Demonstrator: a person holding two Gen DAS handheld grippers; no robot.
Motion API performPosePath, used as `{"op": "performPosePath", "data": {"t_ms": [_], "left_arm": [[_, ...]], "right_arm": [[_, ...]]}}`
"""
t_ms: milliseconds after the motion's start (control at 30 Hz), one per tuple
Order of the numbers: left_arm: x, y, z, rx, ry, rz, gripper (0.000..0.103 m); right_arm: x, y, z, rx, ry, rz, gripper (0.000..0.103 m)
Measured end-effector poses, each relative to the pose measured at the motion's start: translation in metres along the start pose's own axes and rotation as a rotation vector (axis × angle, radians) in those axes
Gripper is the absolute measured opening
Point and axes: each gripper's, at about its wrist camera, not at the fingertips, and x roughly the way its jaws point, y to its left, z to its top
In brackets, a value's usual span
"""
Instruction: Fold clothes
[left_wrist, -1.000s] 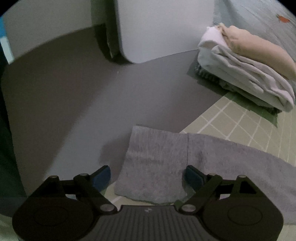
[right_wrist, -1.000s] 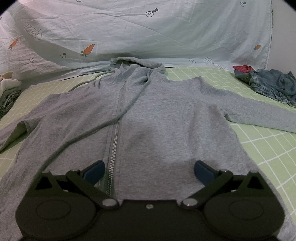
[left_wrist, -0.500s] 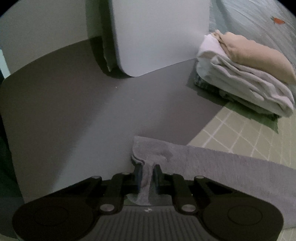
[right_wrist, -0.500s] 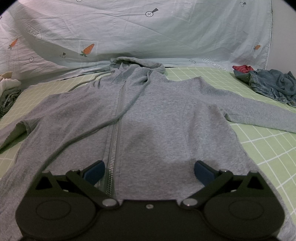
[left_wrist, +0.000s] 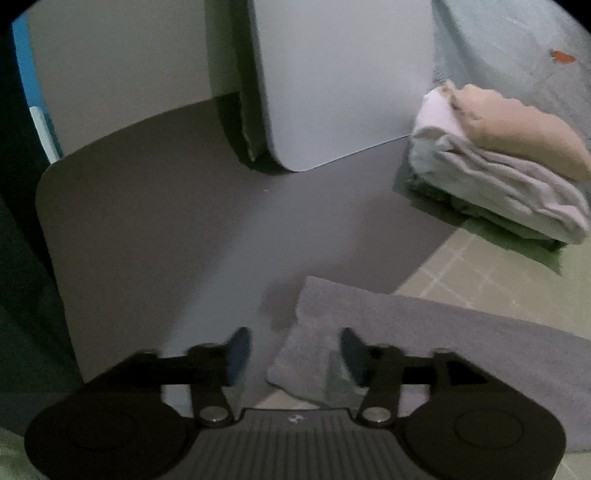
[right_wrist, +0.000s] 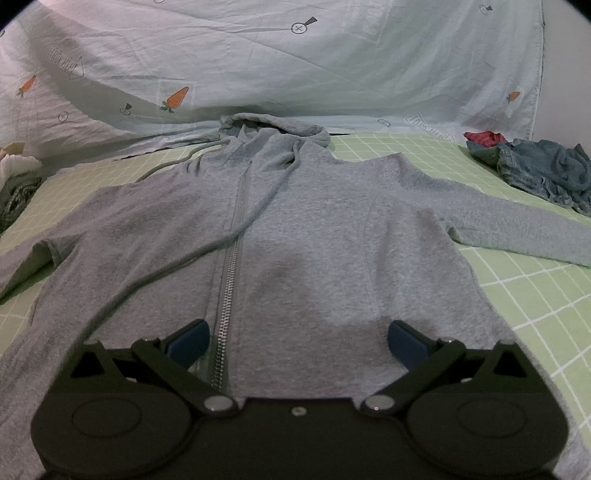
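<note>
Green checked bedding (right_wrist: 535, 295) carries the grey hoodie (right_wrist: 314, 229), spread flat; its sleeve cuff (left_wrist: 314, 354) slips free as the left gripper (left_wrist: 291, 350) reopens (empty now). Right gripper (right_wrist: 295, 343) hovers open, holding nothing.
</note>
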Motion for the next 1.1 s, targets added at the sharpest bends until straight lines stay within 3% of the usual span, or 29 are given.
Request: {"op": "performPosePath", "data": {"t_ms": [133, 233, 367, 500, 600, 733, 933, 1100], "left_arm": [[-0.015, -0.021, -0.008, 0.080, -0.033, -0.110, 0.092], [-0.021, -0.048, -0.011, 0.139, -0.021, -0.171, 0.094], [-0.025, -0.102, -0.015, 0.239, -0.004, -0.270, 0.099], [-0.025, -0.178, -0.020, 0.345, 0.030, -0.403, 0.099], [-0.015, -0.227, -0.018, 0.395, 0.079, -0.474, 0.099], [0.006, -0.278, -0.007, 0.436, 0.094, -0.509, 0.099], [0.031, -0.337, -0.007, 0.539, 0.074, -0.438, 0.099], [0.050, -0.347, -0.011, 0.547, 0.110, -0.410, 0.103]], "right_arm": [[-0.001, -0.002, 0.003, 0.038, 0.021, -0.006, 0.103], [-0.002, -0.003, 0.013, 0.068, 0.046, 0.006, 0.103], [-0.013, -0.012, 0.034, 0.136, -0.011, 0.020, 0.103], [-0.012, -0.019, 0.062, 0.200, -0.038, 0.001, 0.103], [0.009, -0.012, 0.086, 0.178, 0.014, -0.065, 0.103], [0.044, 0.005, 0.116, 0.113, 0.039, -0.064, 0.103], [0.106, 0.051, 0.161, -0.040, 0.001, -0.008, 0.103], [0.155, 0.098, 0.198, -0.219, -0.071, 0.115, 0.086]]}}
